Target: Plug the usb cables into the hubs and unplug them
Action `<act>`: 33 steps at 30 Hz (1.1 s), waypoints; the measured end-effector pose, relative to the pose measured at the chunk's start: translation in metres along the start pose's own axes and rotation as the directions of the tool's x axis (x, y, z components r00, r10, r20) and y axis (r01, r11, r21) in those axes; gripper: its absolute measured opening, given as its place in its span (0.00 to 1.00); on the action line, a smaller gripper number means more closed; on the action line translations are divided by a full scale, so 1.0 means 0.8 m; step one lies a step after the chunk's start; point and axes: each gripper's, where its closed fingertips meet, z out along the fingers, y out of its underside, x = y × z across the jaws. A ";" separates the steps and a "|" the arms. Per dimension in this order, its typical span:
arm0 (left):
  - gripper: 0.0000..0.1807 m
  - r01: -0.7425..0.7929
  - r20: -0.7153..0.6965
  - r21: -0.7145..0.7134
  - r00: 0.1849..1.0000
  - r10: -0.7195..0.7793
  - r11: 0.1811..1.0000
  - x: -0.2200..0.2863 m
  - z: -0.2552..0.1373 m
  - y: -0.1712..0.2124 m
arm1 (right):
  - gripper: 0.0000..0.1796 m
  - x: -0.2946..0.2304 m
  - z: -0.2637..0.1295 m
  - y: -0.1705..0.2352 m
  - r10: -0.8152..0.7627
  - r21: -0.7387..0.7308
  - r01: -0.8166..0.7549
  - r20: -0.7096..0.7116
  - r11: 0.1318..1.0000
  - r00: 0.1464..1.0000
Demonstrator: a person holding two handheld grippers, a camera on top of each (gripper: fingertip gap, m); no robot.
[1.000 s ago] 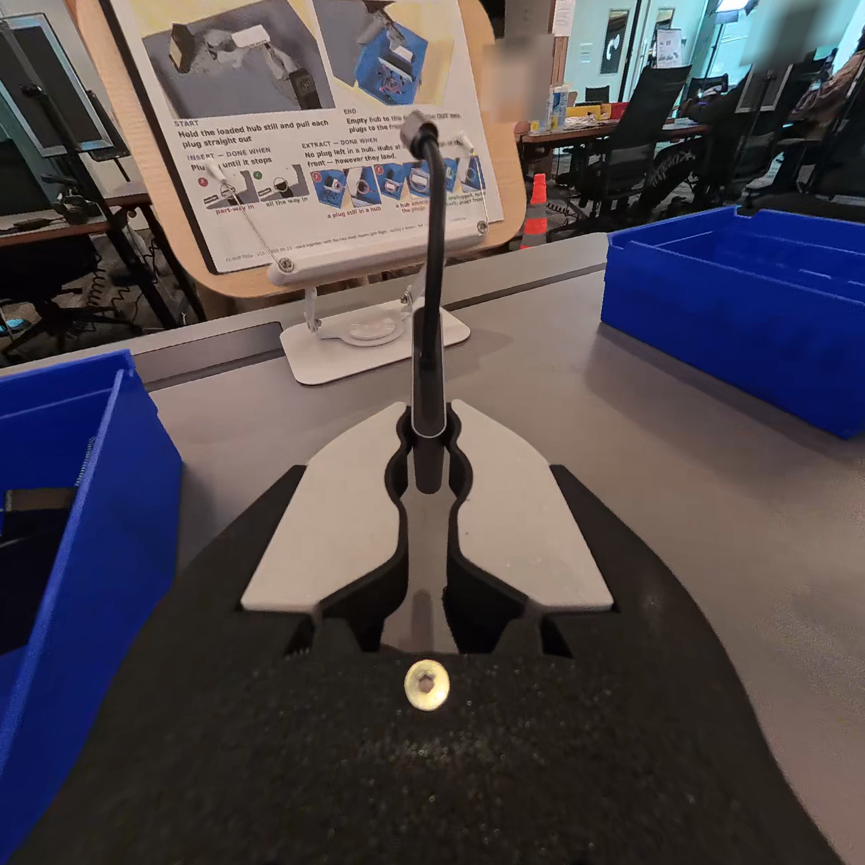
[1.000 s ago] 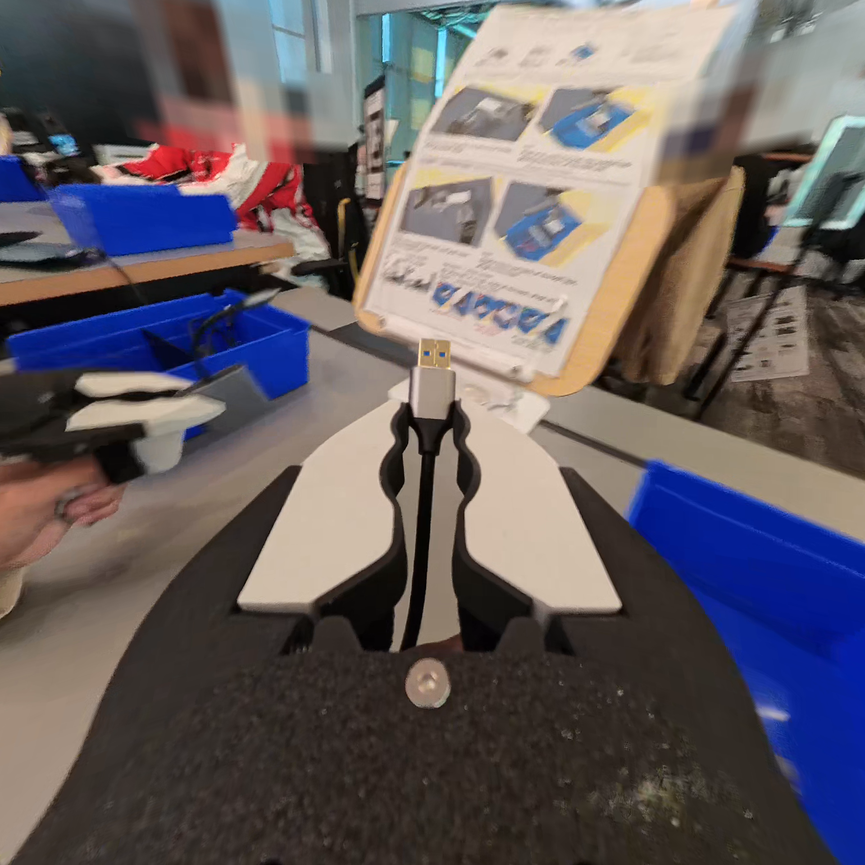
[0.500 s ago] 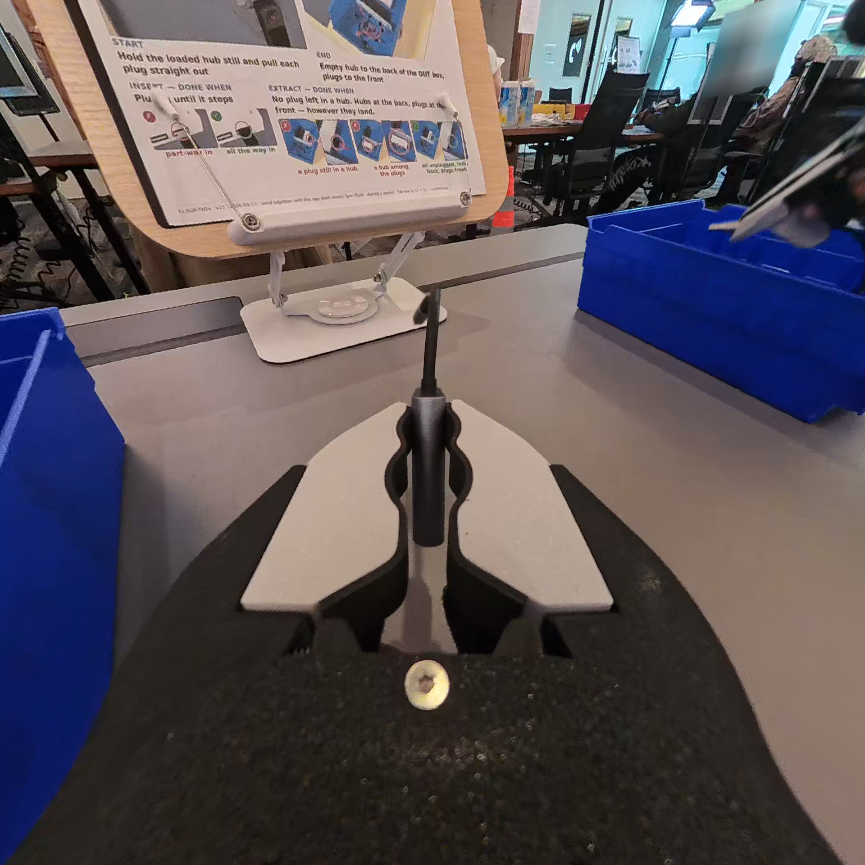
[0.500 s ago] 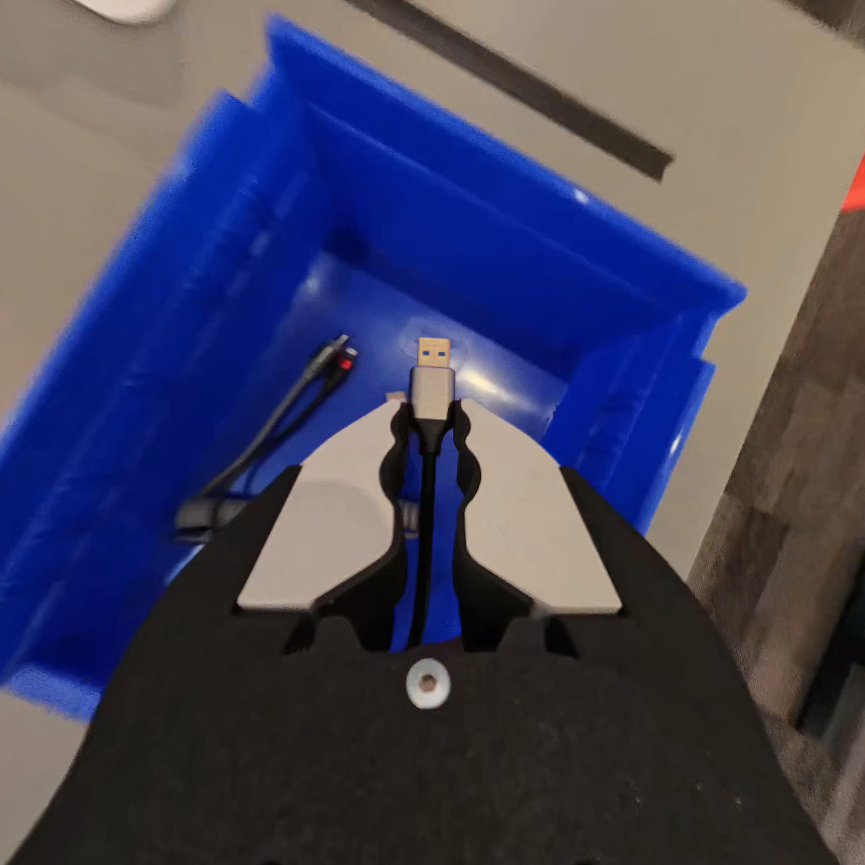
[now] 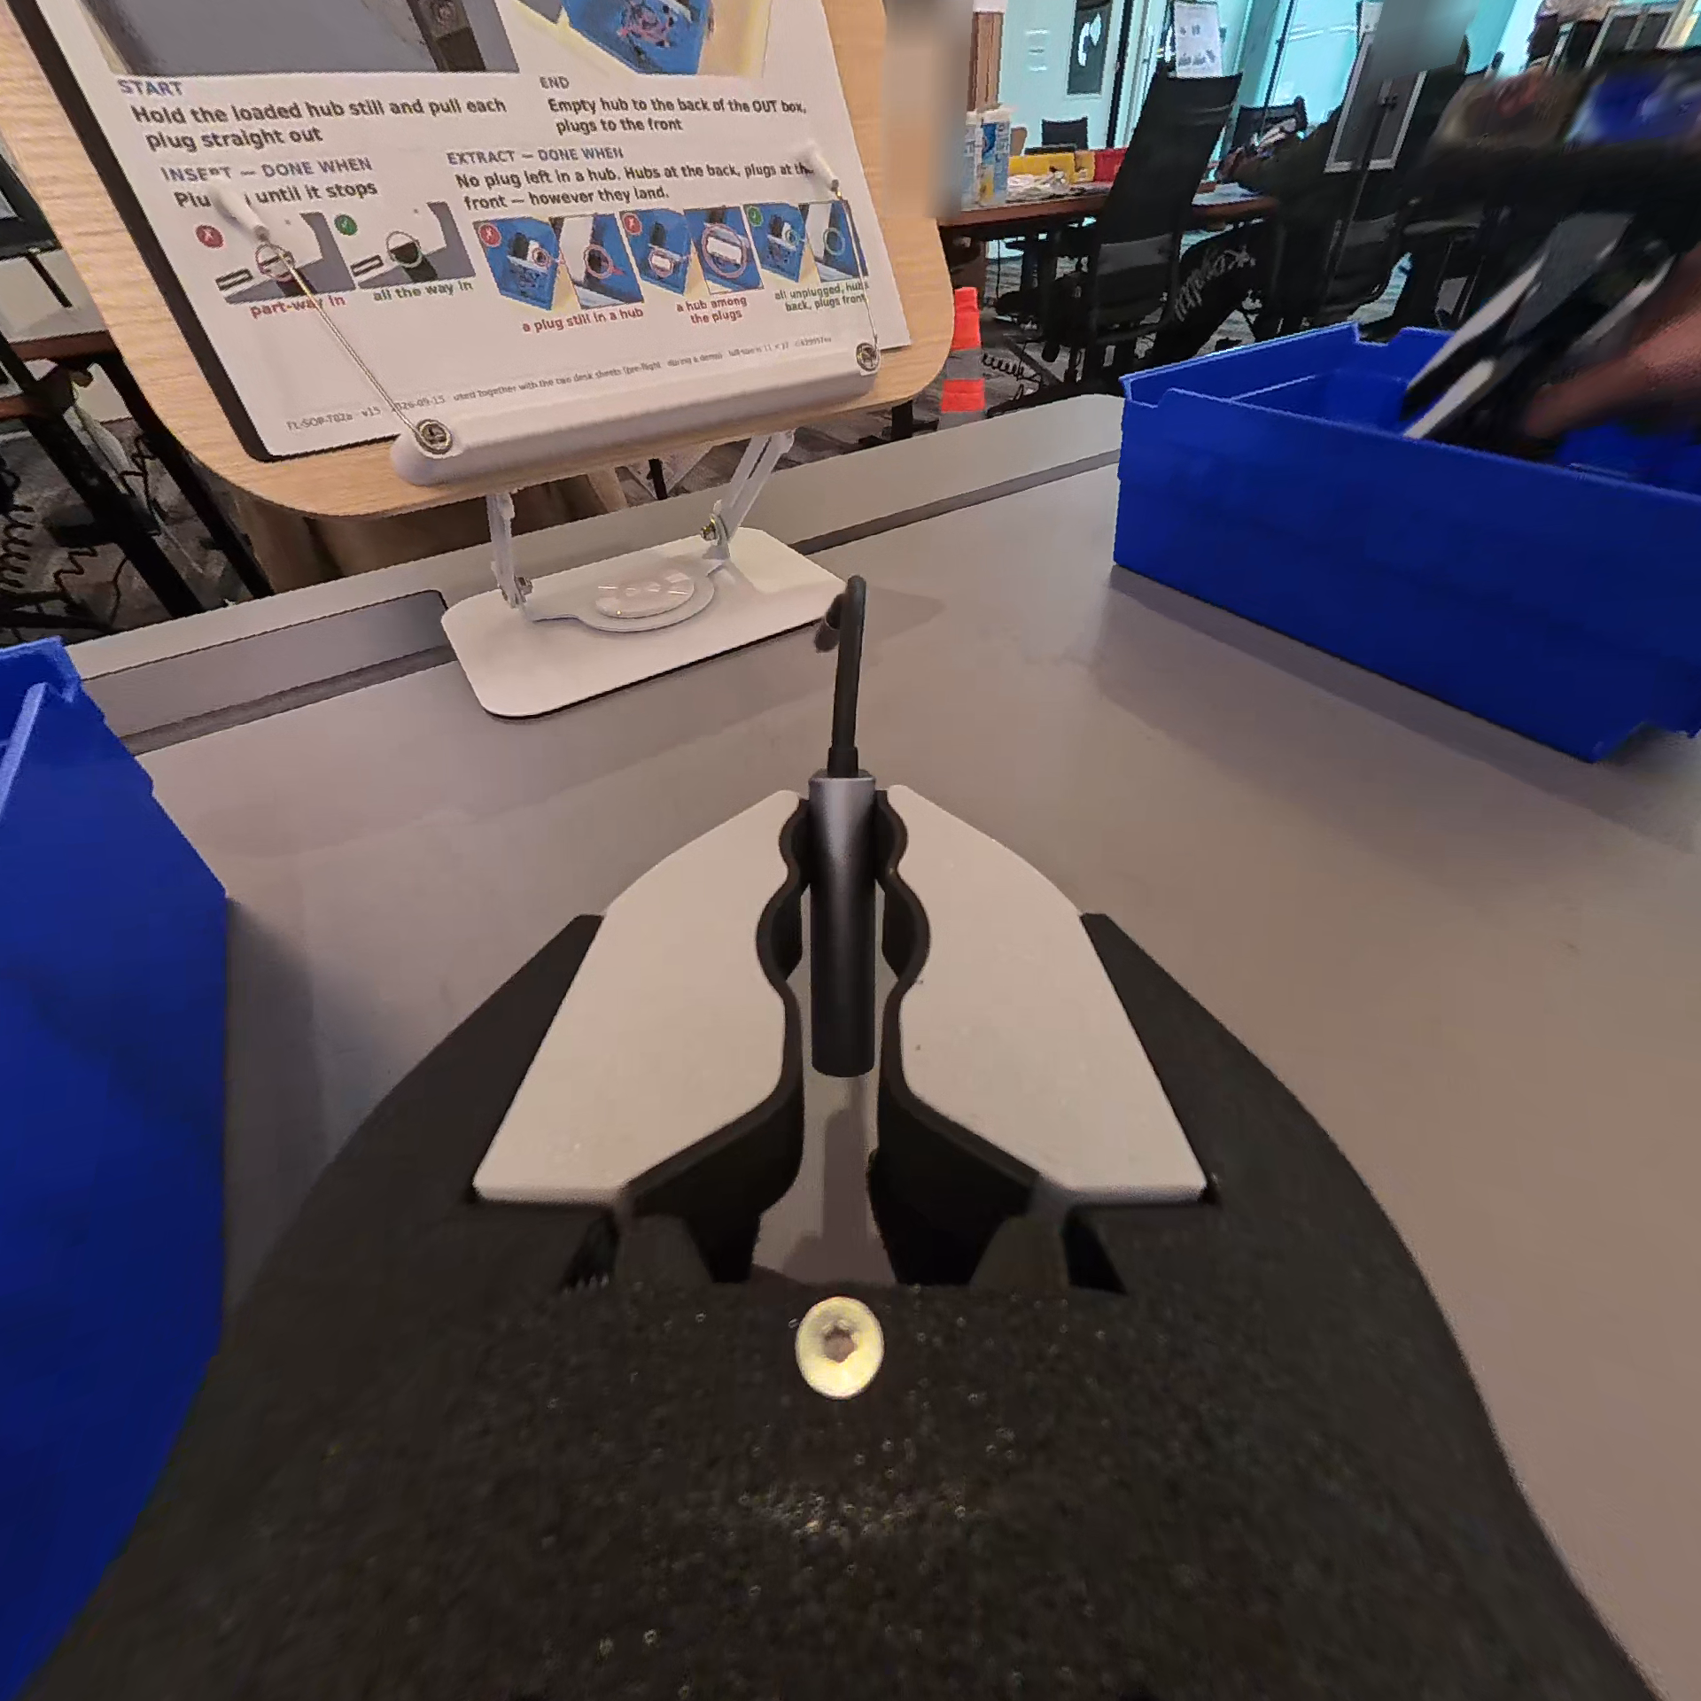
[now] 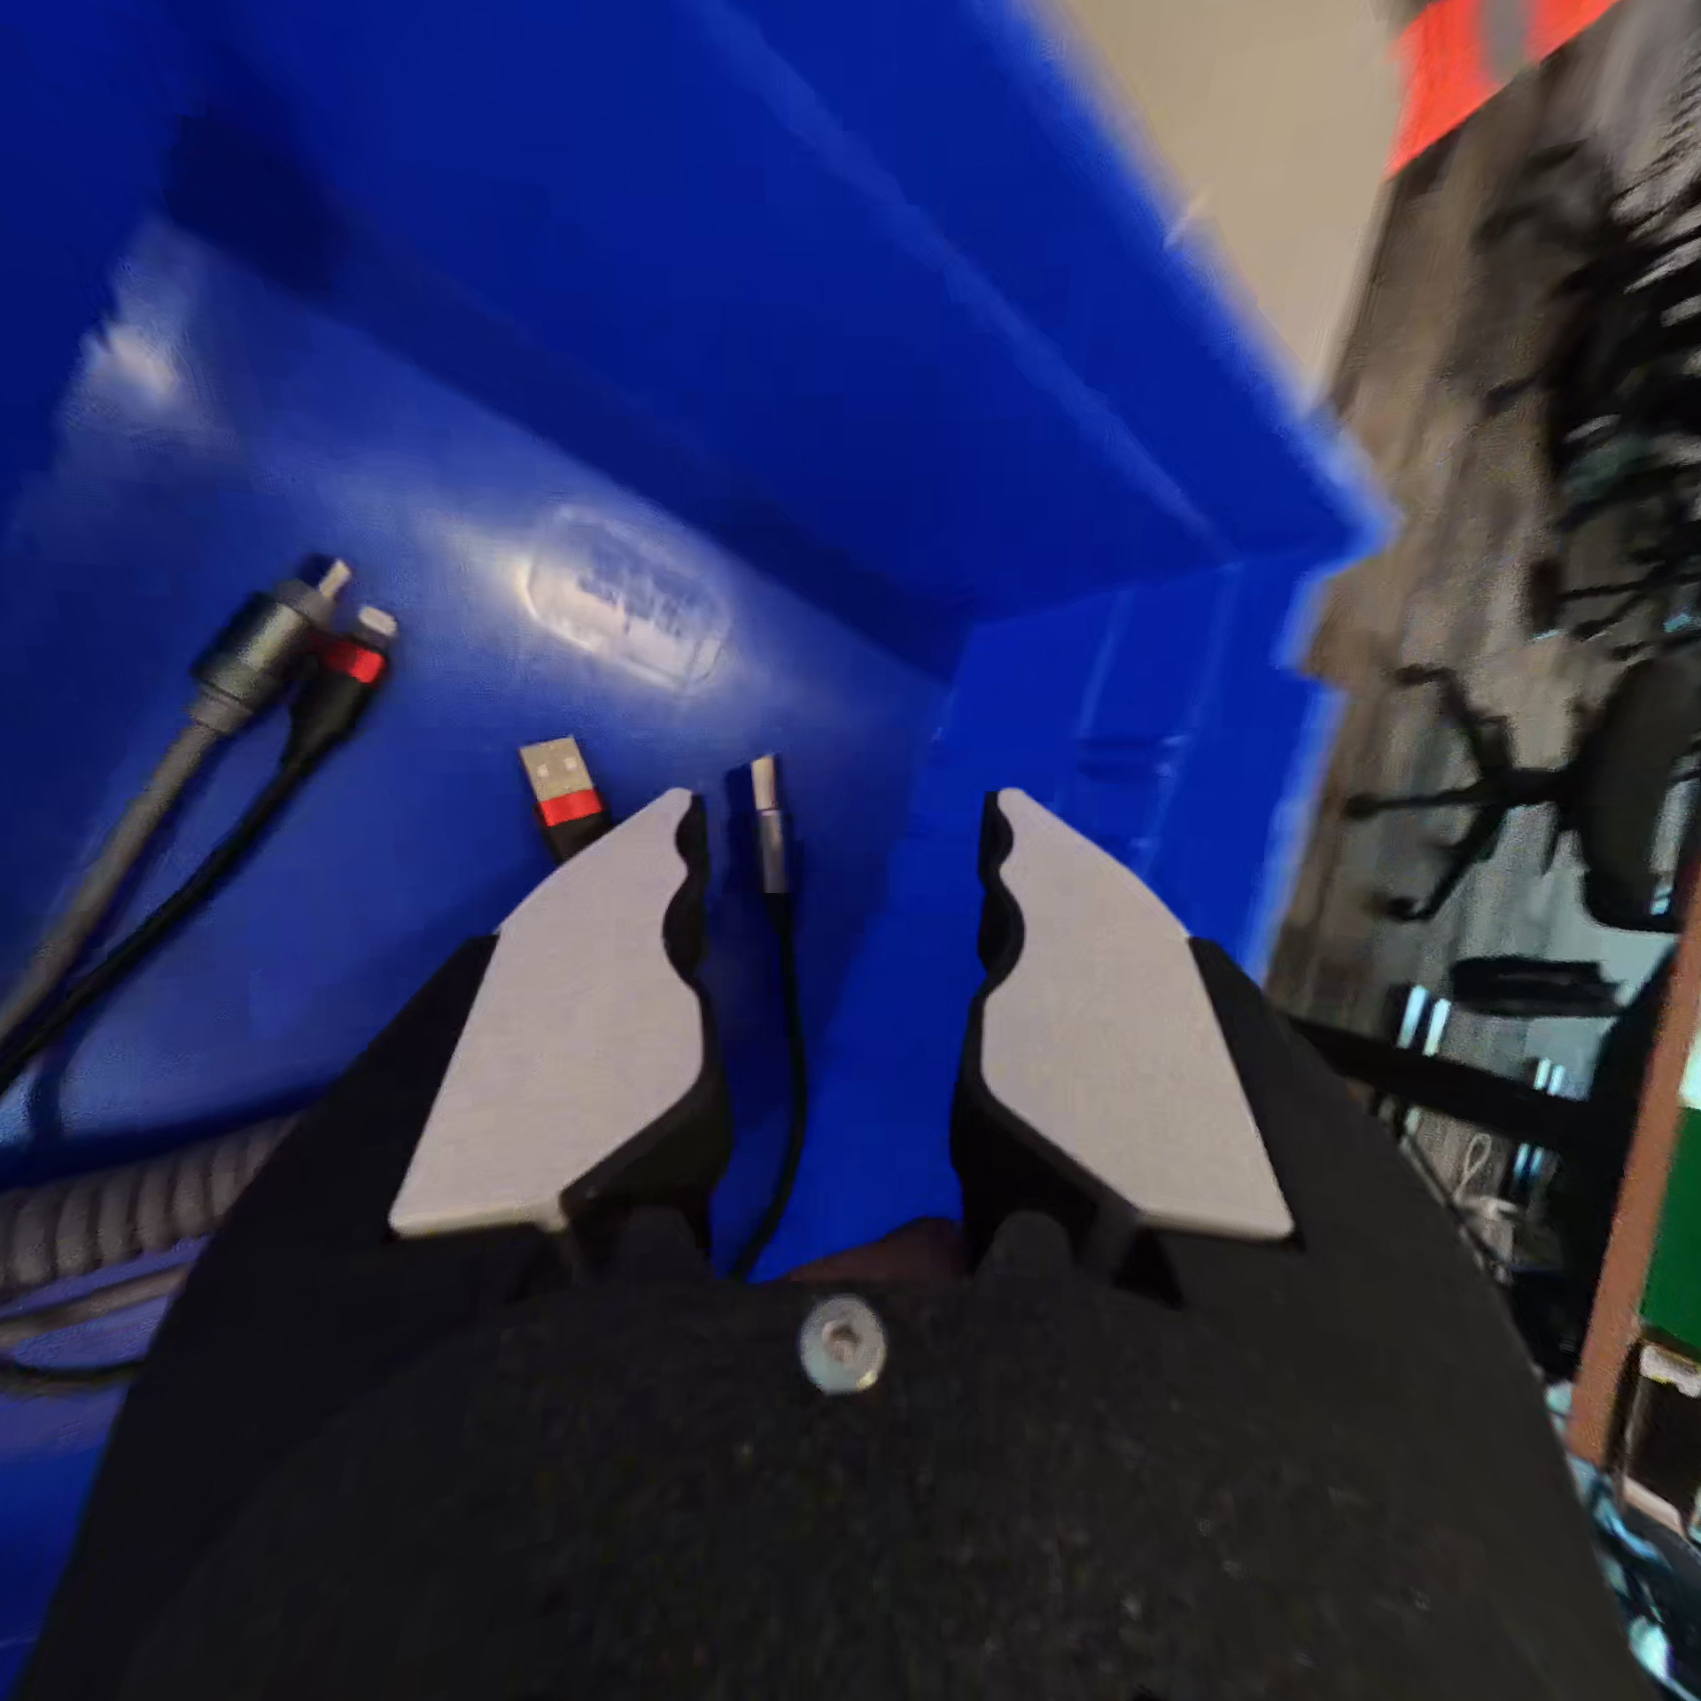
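1. The left gripper (image 5: 842,810) is pressed together on a slim grey hub (image 5: 839,920). The hub's short black cable (image 5: 849,672) sticks up and curls over at the top, above the table.
2. The grey table (image 5: 1289,920) has lots of bare room in front of the left gripper and to its right.
3. A blue bin (image 5: 1381,552) sits on the right side of the table. Another blue bin (image 5: 92,1012) is close on the left, with its wall just beside the left gripper.
4. The right gripper (image 6: 842,810) is wide apart and holds nothing. It points down into the blue bin (image 6: 828,276) near the right wall.
5. A silver USB plug (image 6: 769,828) with a thin black cable lies on the bin floor between the two fingers, close to the left one. I cannot tell if it touches the finger.
6. A red and black USB plug (image 6: 561,792) lies just beside the left fingertip. Two more plugs (image 6: 285,644) lie farther left, side by side, and a grey curly cable (image 6: 110,1215) lies at the lower left.
7. The bin floor has a raised stamp, too blurry to read.
8. In the left wrist view, the right gripper (image 5: 1546,341) shows as a blur over the right bin.
9. A sheet with pictures and writing (image 5: 515,202) stands on a white stand (image 5: 635,626) at the back of the table.
10. Behind it is a big room with black chairs, desks and an orange cone (image 5: 964,359).
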 end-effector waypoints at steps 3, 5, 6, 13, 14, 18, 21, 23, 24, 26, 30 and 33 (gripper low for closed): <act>0.06 0.022 -0.025 0.009 0.999 -0.022 1.000 0.001 -0.002 -0.001 | 0.32 -0.001 -0.083 -0.045 0.070 0.254 -0.068 -0.002 0.965 0.998; 0.06 0.027 -0.035 0.014 0.999 -0.027 1.000 0.001 -0.003 -0.002 | 0.32 -0.042 -0.162 -0.073 0.102 0.460 -0.167 0.164 0.872 0.981; 0.06 0.027 -0.046 0.017 0.999 -0.026 0.999 0.002 -0.003 -0.003 | 0.32 -0.080 -0.208 -0.083 0.071 0.557 -0.241 0.308 0.795 0.949; 0.06 0.012 -0.068 0.013 0.998 -0.011 1.000 0.008 -0.002 -0.002 | 0.24 -0.362 -0.327 -0.046 -0.284 0.629 -0.479 0.741 0.612 0.609; 0.06 0.011 -0.076 0.011 0.997 -0.011 1.000 0.010 -0.002 -0.001 | 0.25 -0.378 -0.312 -0.042 -0.274 0.622 -0.445 0.731 0.644 0.625; 0.06 0.027 -0.110 0.010 0.994 -0.025 1.000 0.015 0.000 -0.002 | 0.23 -0.385 -0.292 -0.043 -0.241 0.618 -0.466 0.730 0.633 0.639; 0.06 0.045 -0.209 0.017 0.977 -0.041 0.999 0.028 -0.001 -0.008 | 0.23 -0.390 -0.287 -0.045 -0.280 0.594 -0.480 0.769 0.646 0.575; 0.06 0.128 -0.381 0.032 0.918 -0.107 0.991 0.050 -0.009 -0.021 | 0.21 -0.387 -0.296 -0.056 -0.327 0.591 -0.525 0.794 0.612 0.513; 0.06 0.191 -0.475 0.039 0.867 -0.150 0.981 0.061 -0.016 -0.029 | 0.21 -0.388 -0.302 -0.063 -0.355 0.586 -0.544 0.805 0.601 0.476; 0.06 0.298 -0.617 0.021 0.754 -0.222 0.954 0.077 -0.028 -0.042 | 0.22 -0.401 -0.317 -0.071 -0.418 0.542 -0.564 0.840 0.623 0.346; 0.06 0.371 -0.757 -0.008 0.604 -0.247 0.929 0.101 -0.046 -0.055 | 0.22 -0.422 -0.342 -0.080 -0.497 0.536 -0.565 0.834 0.627 0.240; 0.06 0.396 -0.825 -0.035 0.507 -0.250 0.918 0.120 -0.056 -0.062 | 0.21 -0.434 -0.350 -0.084 -0.508 0.529 -0.568 0.835 0.630 0.214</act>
